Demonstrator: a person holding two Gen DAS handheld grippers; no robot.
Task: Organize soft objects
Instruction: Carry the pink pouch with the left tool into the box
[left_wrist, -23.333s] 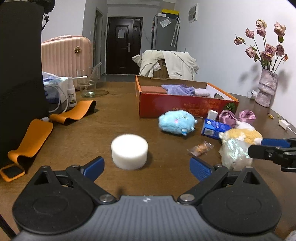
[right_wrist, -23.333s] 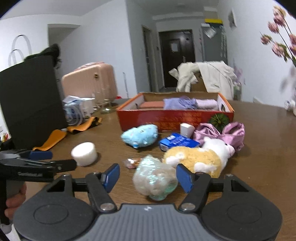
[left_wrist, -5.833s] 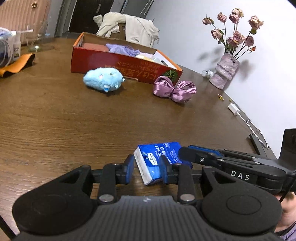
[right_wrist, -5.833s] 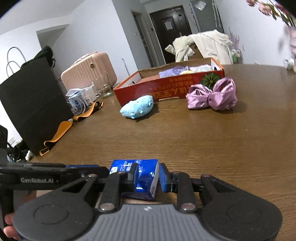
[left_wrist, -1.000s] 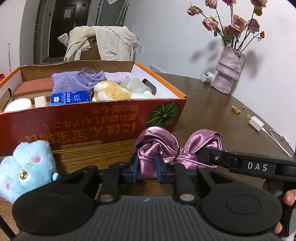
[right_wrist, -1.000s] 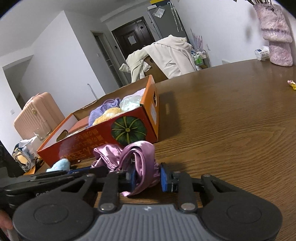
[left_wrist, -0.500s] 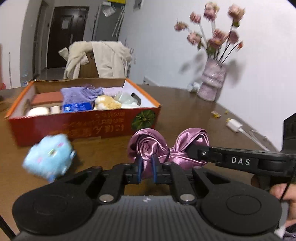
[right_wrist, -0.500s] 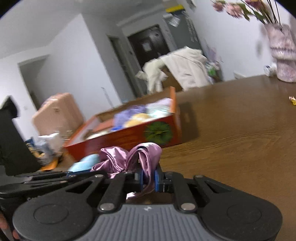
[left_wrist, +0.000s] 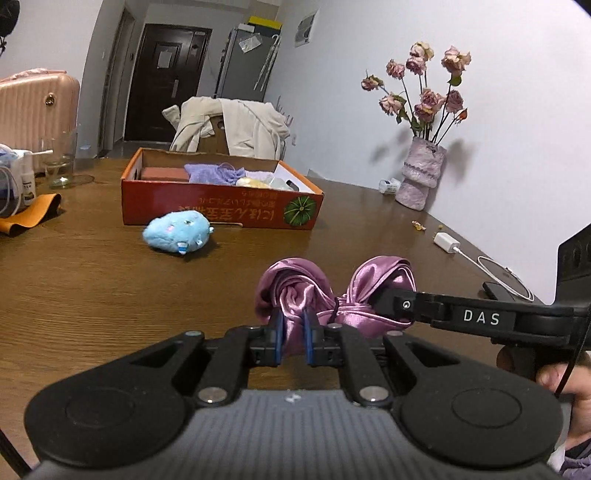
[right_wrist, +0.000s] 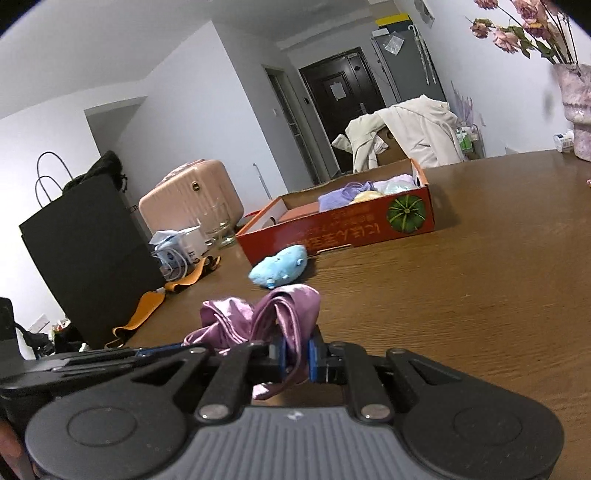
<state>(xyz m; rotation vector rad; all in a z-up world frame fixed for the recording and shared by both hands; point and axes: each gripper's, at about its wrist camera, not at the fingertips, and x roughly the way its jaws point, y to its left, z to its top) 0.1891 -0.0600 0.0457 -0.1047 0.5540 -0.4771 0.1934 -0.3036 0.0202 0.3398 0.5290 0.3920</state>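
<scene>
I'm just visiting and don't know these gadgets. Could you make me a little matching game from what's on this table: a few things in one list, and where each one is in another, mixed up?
Things:
1. purple satin bow
2. blue plush toy
3. purple cloth
4. vase of dried roses

Places:
A. inside the red cardboard box
B. by the wall, at the table's far right
C. pinched by the left gripper and the right gripper
D. on the table just in front of the box

Pairs: 1-C, 2-D, 3-A, 4-B

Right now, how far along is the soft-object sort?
Done: plush and cloth items lie in the orange box. In hand: the left hand-held gripper and right hand-held gripper both clamp the purple satin bow. Left: the bow and the blue plush on the table.
</scene>
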